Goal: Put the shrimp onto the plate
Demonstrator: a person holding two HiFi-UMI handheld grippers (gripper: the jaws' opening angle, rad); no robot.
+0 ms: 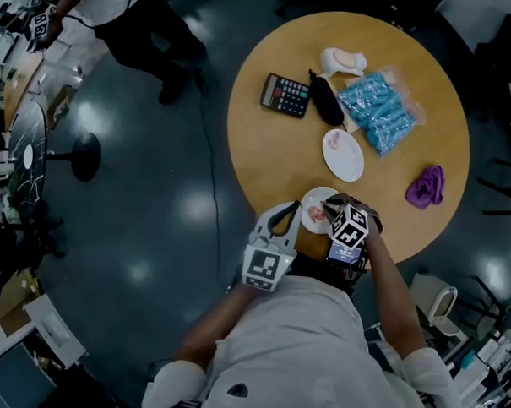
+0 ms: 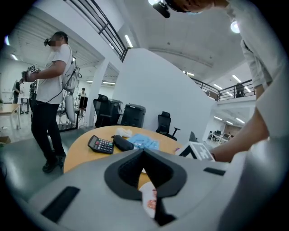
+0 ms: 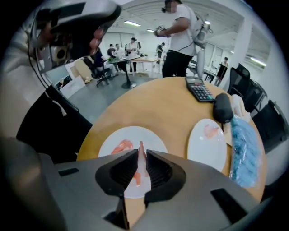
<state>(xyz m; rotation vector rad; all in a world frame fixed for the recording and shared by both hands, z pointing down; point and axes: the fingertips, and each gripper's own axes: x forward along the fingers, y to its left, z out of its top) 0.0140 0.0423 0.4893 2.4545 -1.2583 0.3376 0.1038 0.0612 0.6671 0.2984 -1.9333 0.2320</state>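
A pale pink shrimp [image 3: 137, 177] is clamped in the right tongs [image 3: 141, 156] over the near round white plate [image 3: 135, 134] on the round wooden bench [image 3: 167, 108]. The left tongs [image 2: 144, 153] are held together.

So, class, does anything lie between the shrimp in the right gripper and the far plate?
Nothing visible: bare table separates the shrimp, pinched by the right gripper over the near plate, from the far plate.
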